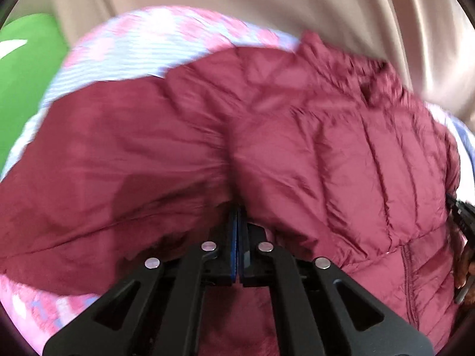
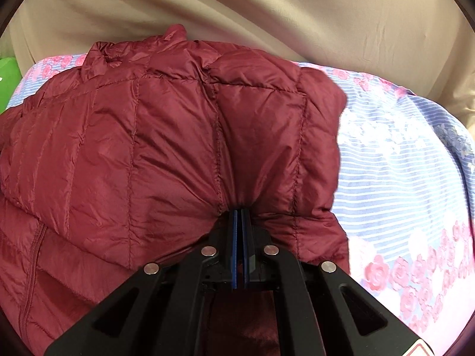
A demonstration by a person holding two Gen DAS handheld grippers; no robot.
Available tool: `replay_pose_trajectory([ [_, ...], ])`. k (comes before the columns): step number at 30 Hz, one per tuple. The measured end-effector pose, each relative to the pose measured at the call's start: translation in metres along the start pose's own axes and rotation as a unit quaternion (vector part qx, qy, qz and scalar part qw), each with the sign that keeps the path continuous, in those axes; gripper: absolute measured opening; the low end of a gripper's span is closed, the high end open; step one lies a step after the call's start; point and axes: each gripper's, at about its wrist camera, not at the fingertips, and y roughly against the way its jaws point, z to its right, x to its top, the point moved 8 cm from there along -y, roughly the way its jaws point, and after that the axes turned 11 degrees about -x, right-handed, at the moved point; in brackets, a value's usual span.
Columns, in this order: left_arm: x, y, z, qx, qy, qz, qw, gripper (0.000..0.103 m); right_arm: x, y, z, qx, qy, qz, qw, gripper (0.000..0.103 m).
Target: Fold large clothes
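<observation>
A maroon quilted puffer jacket point(image 1: 297, 136) lies on a floral striped bedsheet point(image 1: 142, 44). My left gripper point(image 1: 238, 210) is shut on a bunched fold of the jacket; the view is blurred. In the right wrist view the same jacket point(image 2: 166, 136) fills the left and middle, collar at the far top. My right gripper point(image 2: 241, 212) is shut on a pinch of the jacket near its right edge. The right gripper also shows at the left wrist view's right edge point(image 1: 461, 216).
The blue-striped, pink-rose bedsheet point(image 2: 400, 172) extends to the right of the jacket. Beige fabric point(image 2: 267, 9) lies behind the sheet. A green object point(image 1: 26, 68) sits at far left.
</observation>
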Motion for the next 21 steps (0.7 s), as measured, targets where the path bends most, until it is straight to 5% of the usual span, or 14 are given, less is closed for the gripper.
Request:
replay_pose_trajectory([
  [5, -0.016, 0.076, -0.067, 0.033, 0.049, 0.05, 0.997, 0.003, -0.012, 0.042, 0.004, 0.028, -0.01, 0.004, 1.0, 0.012],
  [6, -0.023, 0.09, -0.086, 0.041, 0.069, 0.055, 0.9953, 0.013, -0.017, 0.052, 0.002, 0.031, -0.005, 0.007, 0.999, 0.014],
  [9, -0.054, 0.132, -0.158, 0.084, 0.144, 0.081, 0.9827, 0.07, -0.037, 0.084, -0.009, 0.047, 0.011, 0.015, 0.999, 0.024],
  [10, -0.064, 0.144, -0.181, 0.104, 0.166, 0.092, 0.9762, 0.074, -0.047, 0.096, -0.017, 0.055, 0.019, 0.017, 0.998, 0.026],
  [16, -0.125, 0.19, -0.303, 0.165, 0.295, 0.114, 0.9341, 0.077, -0.096, 0.138, -0.058, 0.08, 0.06, 0.02, 0.995, 0.036],
  [21, -0.143, 0.193, -0.354, 0.136, 0.372, 0.136, 0.9084, 0.077, -0.121, 0.159, -0.089, 0.065, 0.098, 0.034, 0.992, 0.04],
])
